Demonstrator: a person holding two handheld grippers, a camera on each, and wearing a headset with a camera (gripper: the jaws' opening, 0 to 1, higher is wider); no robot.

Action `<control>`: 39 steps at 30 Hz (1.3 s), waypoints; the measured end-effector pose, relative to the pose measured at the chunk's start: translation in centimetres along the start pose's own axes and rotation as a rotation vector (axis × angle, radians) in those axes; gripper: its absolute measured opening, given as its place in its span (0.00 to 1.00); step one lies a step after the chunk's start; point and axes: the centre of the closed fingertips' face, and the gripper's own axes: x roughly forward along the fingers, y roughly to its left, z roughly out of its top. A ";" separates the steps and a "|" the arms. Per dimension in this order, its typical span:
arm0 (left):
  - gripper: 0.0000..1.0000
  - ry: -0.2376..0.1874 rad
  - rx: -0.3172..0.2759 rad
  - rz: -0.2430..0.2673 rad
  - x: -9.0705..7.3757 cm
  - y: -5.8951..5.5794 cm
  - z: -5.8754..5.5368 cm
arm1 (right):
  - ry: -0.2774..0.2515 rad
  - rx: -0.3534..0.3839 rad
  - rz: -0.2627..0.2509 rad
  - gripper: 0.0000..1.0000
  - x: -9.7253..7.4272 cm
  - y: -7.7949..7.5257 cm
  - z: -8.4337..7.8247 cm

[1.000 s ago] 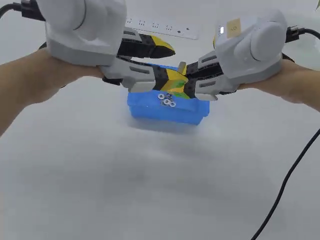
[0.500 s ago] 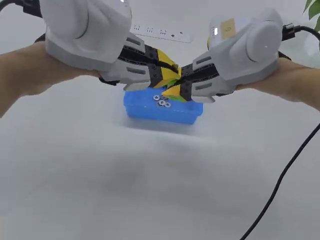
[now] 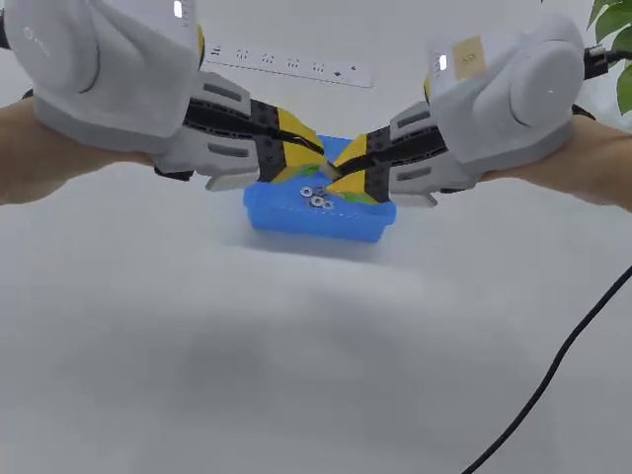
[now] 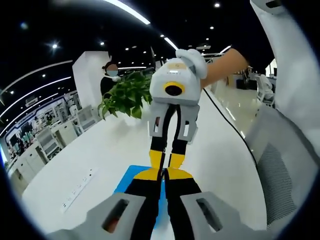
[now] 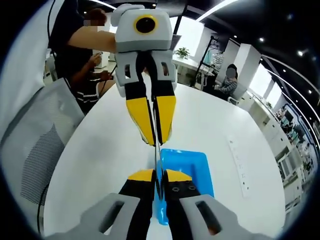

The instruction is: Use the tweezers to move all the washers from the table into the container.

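Washers lie in the blue container at centre; the desk looks bare. Right claw pinches tweezers; left claw pressed together.

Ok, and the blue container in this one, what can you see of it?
The container is a shallow, open, rectangular tray of blue plastic with rounded corners. It sits flat on the white table, long side toward the camera. A small cluster of metal washers lies inside. The left gripper and right gripper meet tip to tip above it around thin tweezers; whether they touch it is unclear.
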 end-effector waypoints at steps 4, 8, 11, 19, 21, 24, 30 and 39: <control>0.07 -0.018 -0.038 -0.034 -0.1 -1.0 -0.2 | 0.014 -0.003 0.022 0.07 -0.1 1.1 -0.1; 0.07 0.028 -0.022 -0.052 -0.1 -1.8 -1.2 | 0.034 -0.005 0.031 0.07 0.2 1.8 -0.3; 0.07 0.048 0.003 -0.062 -0.2 -2.1 -1.6 | 0.040 -0.006 0.038 0.07 0.3 2.0 -0.3; 0.11 0.089 0.041 -0.087 -0.2 -2.5 -2.6 | 0.047 -0.014 0.055 0.07 0.7 2.2 -0.6; 0.08 0.115 0.059 -0.084 0.0 -2.4 -3.0 | 0.044 -0.009 0.058 0.07 0.7 2.3 -0.6; 0.07 0.129 0.059 -0.089 0.1 -2.4 -3.5 | 0.057 -0.009 0.066 0.07 1.1 2.5 -1.0; 0.07 0.179 0.073 -0.121 0.6 -3.0 -5.2 | 0.075 0.006 0.085 0.07 1.6 3.3 -1.7; 0.07 0.231 0.054 -0.159 1.8 -4.7 -8.0 | 0.121 0.039 0.127 0.07 2.8 4.7 -3.5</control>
